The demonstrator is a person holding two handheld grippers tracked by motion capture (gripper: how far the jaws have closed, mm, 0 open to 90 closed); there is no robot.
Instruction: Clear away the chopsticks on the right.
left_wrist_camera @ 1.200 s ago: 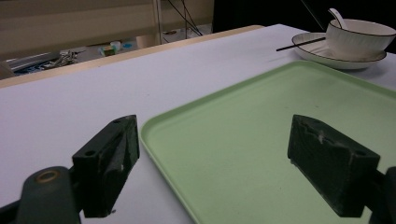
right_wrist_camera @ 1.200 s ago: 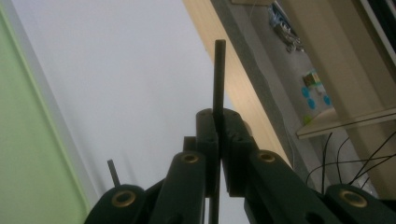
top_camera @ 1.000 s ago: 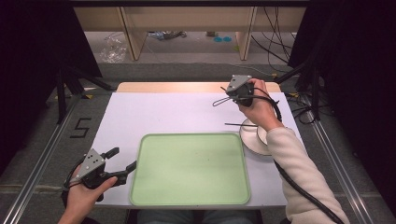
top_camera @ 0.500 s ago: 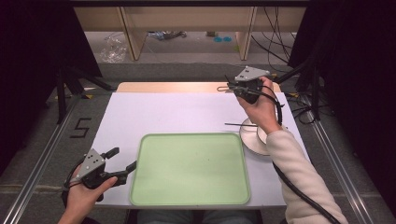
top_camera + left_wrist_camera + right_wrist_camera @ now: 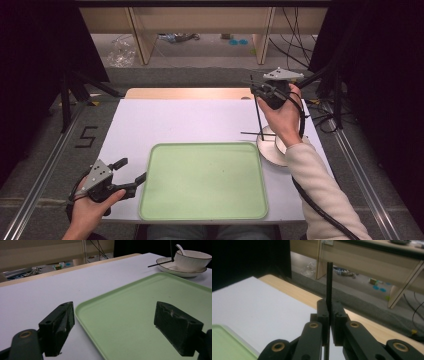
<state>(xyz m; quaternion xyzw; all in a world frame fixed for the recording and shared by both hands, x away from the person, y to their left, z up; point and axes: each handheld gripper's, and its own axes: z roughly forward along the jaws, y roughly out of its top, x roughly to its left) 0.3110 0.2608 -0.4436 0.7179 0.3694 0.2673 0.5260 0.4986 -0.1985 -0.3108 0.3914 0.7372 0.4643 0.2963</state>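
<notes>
One white-covered tabletop carries everything, its pale wooden far edge showing beyond the sheet. On it lies one green tray, bare inside, with its near edge at the front of the tabletop. To the tray's right stands one white plate, and on it one white bowl with a dark rim line; in the high view the person's right forearm covers most of the bowl and part of the plate. What looks like one white spoon handle rises from the bowl, though its lower part is hidden inside. There are two black chopsticks. One chopstick lies flat, its end resting on the plate's rim and the rest reaching left over the tabletop. The other, the held chopstick, stands nearly upright above the plate's left edge, pinched by the right tongs, whose jaws are closed tightly on it; in the right gripper view its lower part is hidden behind them and its top end sticks up past them. Whether its lower tip touches the plate cannot be made out. The left tongs rest low at the tray's left front corner, jaws spread wide and holding nothing, one jaw over the tabletop and the other over the tray.
</notes>
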